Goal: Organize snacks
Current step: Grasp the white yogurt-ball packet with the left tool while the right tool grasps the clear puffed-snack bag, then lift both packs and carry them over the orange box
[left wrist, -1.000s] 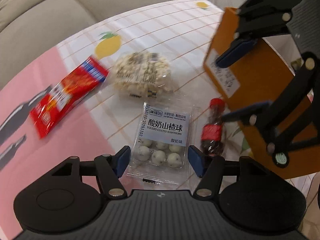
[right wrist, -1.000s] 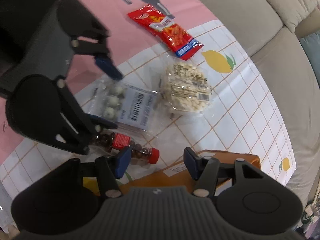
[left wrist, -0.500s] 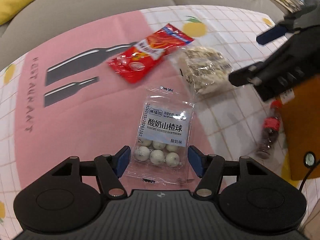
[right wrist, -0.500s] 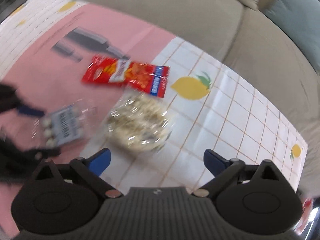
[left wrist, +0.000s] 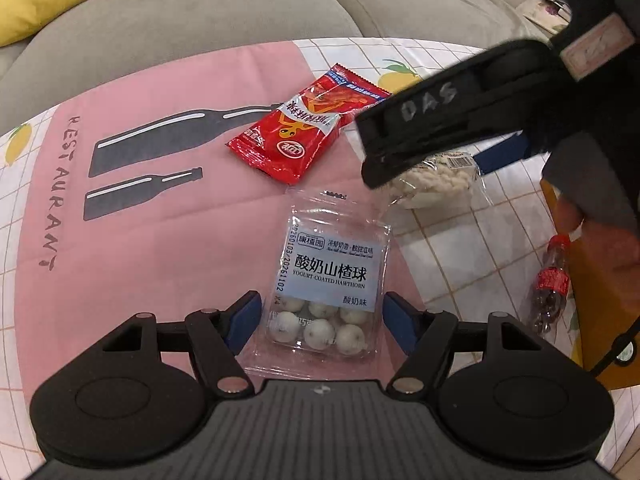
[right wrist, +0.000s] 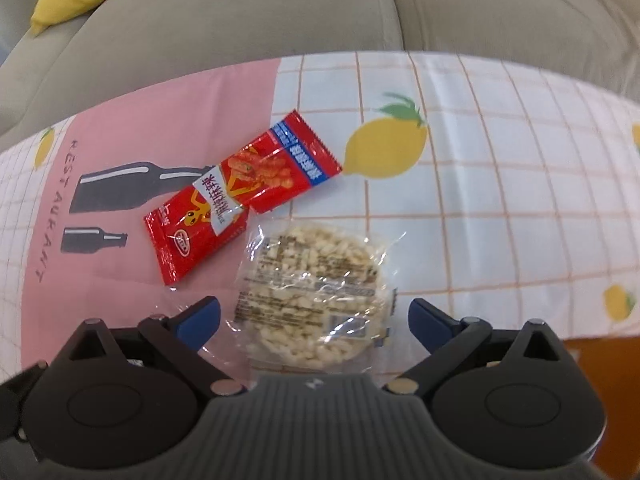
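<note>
A sofa (right wrist: pixel 240 20) backs the cloth (left wrist: pixel 160 240), pink on one side and white-checked with lemons on the other, on which all the snacks lie. An orange box (left wrist: pixel 592 288) stands at the right edge in the left wrist view, probably where the snacks belong. Beside it lies a small cola-style bottle (left wrist: pixel 550 284). The puffed-rice cake (right wrist: pixel 312 296) sits between the spread fingers of the right gripper (right wrist: pixel 314 316), which is open and not touching it; the red packet (right wrist: pixel 240 196) lies just beyond, its corner near the cake's wrapper. The hawthorn-ball bag (left wrist: pixel 326 284) lies flat between the fingers of the left gripper (left wrist: pixel 322 320), likewise open and holding nothing. Both packs are slick, crinkly film lying flat, so the fingers may close over the top and slide off, or pinch only loose wrapper and let the contents sag. Squeezing hard could crumble the cake. The two grippers work close together and could knock each other.
</note>
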Motion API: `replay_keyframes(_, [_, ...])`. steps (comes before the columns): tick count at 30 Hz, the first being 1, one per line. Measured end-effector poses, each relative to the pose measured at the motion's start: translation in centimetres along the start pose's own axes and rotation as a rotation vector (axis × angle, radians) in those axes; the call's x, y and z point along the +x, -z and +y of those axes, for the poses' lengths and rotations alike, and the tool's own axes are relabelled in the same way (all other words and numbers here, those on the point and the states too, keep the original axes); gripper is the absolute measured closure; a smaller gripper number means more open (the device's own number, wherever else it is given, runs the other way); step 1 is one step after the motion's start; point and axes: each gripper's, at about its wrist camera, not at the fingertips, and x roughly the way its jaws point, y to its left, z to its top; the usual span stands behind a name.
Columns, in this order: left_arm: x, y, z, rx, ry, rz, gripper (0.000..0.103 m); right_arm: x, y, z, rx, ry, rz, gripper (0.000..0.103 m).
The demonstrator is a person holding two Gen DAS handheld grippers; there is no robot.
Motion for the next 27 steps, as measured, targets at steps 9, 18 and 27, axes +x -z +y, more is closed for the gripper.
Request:
replay_keyframes(9, [-0.5,1.4,0.9,-0.062,-0.035,0.003,0.030,0.2,2.3,0.7,-0.046,0.028,-0.018,0.022])
replay_keyframes(18, [-1.8,3.4,1.6,-0.173,-0.084,0.045,0.031,-1.2,5.2,1.4,-0.116,0.030,-0.027,0.025])
replay_keyframes(27, [-4.5,8.3,0.6,-0.261,-0.081,0.102,0.031,-6.5,9.9,3.4,-0.226,0.001,-0.186,0.027])
